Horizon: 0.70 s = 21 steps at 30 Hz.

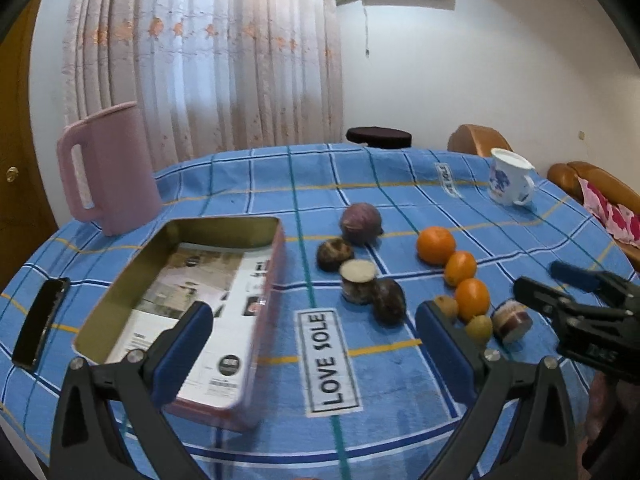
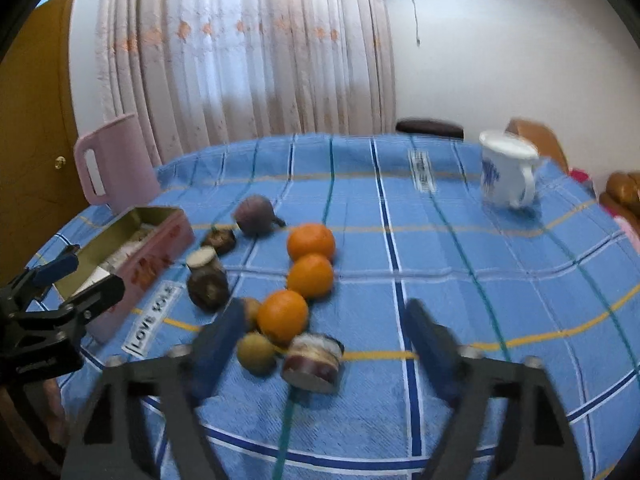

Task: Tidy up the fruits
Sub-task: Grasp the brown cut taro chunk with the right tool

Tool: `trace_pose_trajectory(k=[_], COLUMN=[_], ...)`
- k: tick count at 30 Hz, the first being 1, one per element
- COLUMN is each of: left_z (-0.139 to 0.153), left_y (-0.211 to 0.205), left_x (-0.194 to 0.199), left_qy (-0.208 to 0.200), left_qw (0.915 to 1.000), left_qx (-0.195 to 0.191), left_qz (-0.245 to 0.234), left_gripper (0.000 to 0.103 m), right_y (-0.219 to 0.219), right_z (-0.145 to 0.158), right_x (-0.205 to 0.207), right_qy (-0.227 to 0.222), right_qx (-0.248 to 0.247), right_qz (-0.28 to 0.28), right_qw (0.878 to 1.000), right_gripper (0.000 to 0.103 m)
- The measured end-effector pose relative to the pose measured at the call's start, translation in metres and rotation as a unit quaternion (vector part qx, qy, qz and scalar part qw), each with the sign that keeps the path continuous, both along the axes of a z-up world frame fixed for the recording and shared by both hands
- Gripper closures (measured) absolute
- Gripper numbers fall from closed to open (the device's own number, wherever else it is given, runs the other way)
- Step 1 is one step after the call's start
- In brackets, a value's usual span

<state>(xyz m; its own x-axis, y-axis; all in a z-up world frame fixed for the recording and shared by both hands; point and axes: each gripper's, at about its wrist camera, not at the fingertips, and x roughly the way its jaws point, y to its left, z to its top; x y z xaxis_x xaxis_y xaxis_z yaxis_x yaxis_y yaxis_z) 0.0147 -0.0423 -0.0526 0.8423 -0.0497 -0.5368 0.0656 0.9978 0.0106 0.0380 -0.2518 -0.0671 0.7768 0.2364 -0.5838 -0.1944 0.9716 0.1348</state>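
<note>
A: Nearest first. Left gripper (image 1: 314,344), jaws wide apart, nothing between them, above the cloth (image 1: 400,368) by the "LOVE SOLE" label (image 1: 326,360). Its left finger overlaps the tin (image 1: 276,264) in the left view.

B: Right gripper (image 2: 320,344) likewise spread and empty, blurred. Between its fingers in the right view: cut purple fruit (image 2: 313,362), small yellow-green fruit (image 2: 256,352), and the nearest orange (image 2: 283,315).

A: My view puts that cut piece (image 1: 512,320) beside the right gripper's tips (image 1: 560,292). Three oranges (image 1: 461,268) run in a line away from it. A second small brownish fruit (image 1: 446,306) sits touching the line's near end.

B: Left of the oranges, the dark group: round one (image 2: 208,290), cut half (image 2: 205,260), another (image 2: 219,239), and the whole purple one (image 2: 255,215) farthest.

A: Only my view looks into the tin: printed paper (image 1: 192,304) on its floor, no fruit. Also a phone (image 1: 40,322) at the left edge, not in yours.

B: Agreed. I see only the tin's side. Far end: pink jug (image 2: 114,160) left, mug (image 2: 506,174) right, curtain (image 2: 248,48) behind.
</note>
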Motion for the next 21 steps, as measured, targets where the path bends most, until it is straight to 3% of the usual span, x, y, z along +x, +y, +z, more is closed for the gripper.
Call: trace_pose_trajectory(k=[3,5,13,16,21], left_z=[-0.002,-0.002,-0.005,-0.007,-0.011], left_y=[-0.009,-0.013,-0.019,-0.023,-0.031], left_x=[0.0,-0.001,-0.001,0.001,0.002], left_qy=[0.004,0.005,0.01,0.014,0.02], left_qw=[0.9999,0.9998,0.9995,0.9992,0.9987], left_qx=[0.002,0.006,0.005,0.006,0.008], left_qz=[-0.013,-0.017,-0.031,-0.037,-0.046], left_gripper=[0.0,0.0,0.0,0.0,0.003], right_y=[0.001,0.004,0.006,0.012,0.01], right_z=[-0.008,-0.014,-0.028,-0.031,-0.027], right_x=[0.005,0.006,0.009,0.011,0.007], right_qy=[0.021,0.032,0.069,0.077,0.063], right_qx=[-0.001,-0.008,-0.013,-0.026,-0.023], right_qz=[0.008,0.011,0.027,0.034,0.034], right_qw=[1.0,0.999,0.997,0.996,0.997], right_gripper=[0.035,0.045,0.053,0.066,0.067])
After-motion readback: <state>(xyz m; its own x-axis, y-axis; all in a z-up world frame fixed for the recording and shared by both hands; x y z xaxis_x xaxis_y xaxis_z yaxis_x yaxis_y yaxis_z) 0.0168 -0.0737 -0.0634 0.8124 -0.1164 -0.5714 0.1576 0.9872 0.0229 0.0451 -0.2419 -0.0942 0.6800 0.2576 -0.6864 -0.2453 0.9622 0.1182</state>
